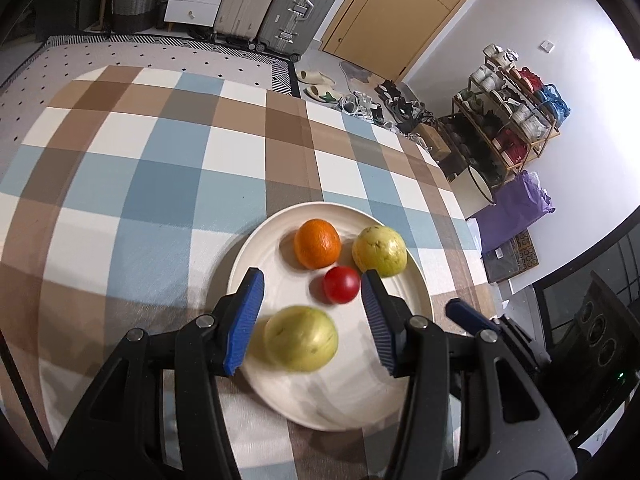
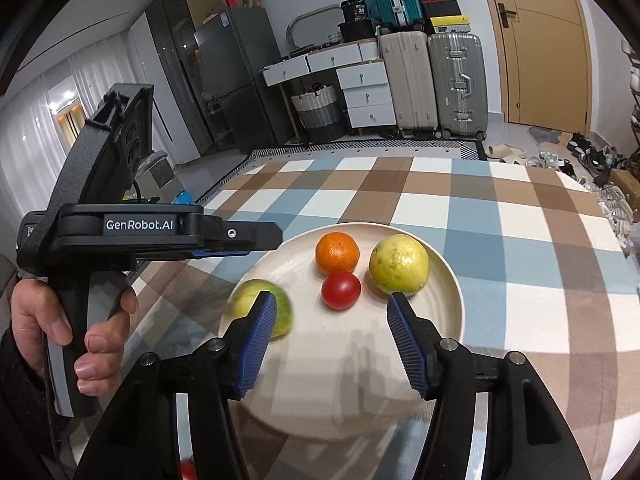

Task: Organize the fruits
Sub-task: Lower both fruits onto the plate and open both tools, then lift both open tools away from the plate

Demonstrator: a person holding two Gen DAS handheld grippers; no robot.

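On plate (image 1: 256, 256): four fruits

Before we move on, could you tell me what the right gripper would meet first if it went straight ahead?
Probably the red tomato on the plate, centred ahead of the open right gripper; depth is unclear.

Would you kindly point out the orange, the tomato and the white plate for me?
orange (image 1: 317, 243): left wrist view, middle of its peel.
tomato (image 1: 341, 284): left wrist view, middle of its red skin.
white plate (image 2: 450, 280): right wrist view, bare rim at the right of the fruit.
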